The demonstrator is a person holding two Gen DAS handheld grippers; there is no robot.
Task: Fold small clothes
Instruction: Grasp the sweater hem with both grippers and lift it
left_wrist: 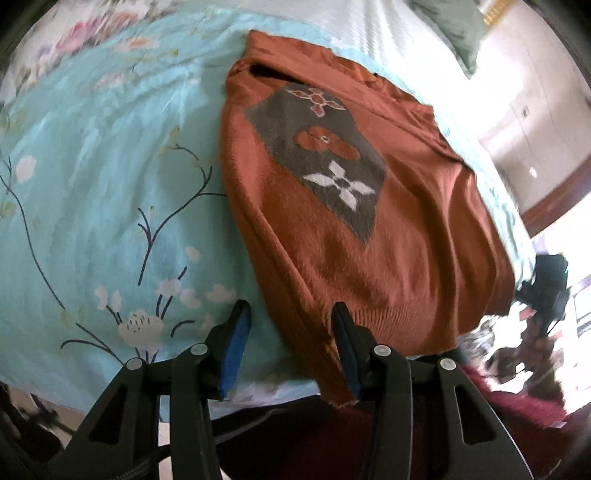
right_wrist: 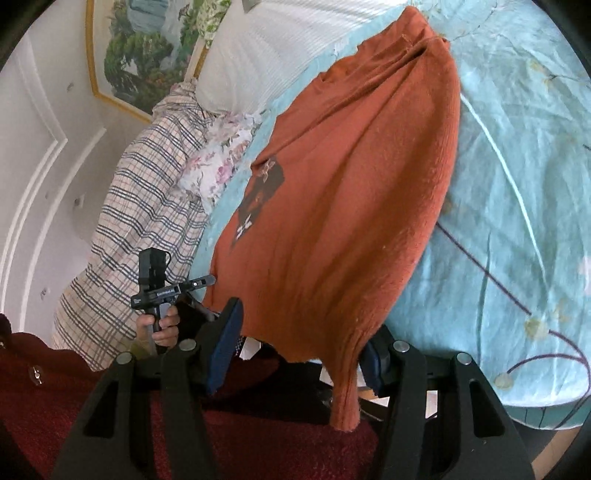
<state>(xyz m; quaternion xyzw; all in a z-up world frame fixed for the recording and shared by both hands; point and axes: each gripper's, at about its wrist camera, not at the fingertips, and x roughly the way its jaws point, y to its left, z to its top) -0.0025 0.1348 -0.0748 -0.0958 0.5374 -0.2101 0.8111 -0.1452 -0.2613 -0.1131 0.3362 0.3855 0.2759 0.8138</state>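
A rust-orange knitted sweater (left_wrist: 369, 206) with a grey diamond patch of flower shapes lies spread on a light blue floral bedsheet (left_wrist: 92, 192). Its ribbed hem hangs over the near bed edge. My left gripper (left_wrist: 291, 321) is open at the hem's left corner, its right finger against the cloth. In the right wrist view the same sweater (right_wrist: 332, 192) runs away from me. My right gripper (right_wrist: 303, 332) is open around the hem's right corner, which droops between the fingers. The left gripper (right_wrist: 170, 288) and the hand holding it show at the left.
A plaid cloth (right_wrist: 129, 229) and a white pillow (right_wrist: 258, 62) lie at the head of the bed by a framed picture (right_wrist: 140, 48). A green pillow (left_wrist: 454, 26) lies at the far end. Dark red fabric (right_wrist: 258, 435) fills the foreground below the bed edge.
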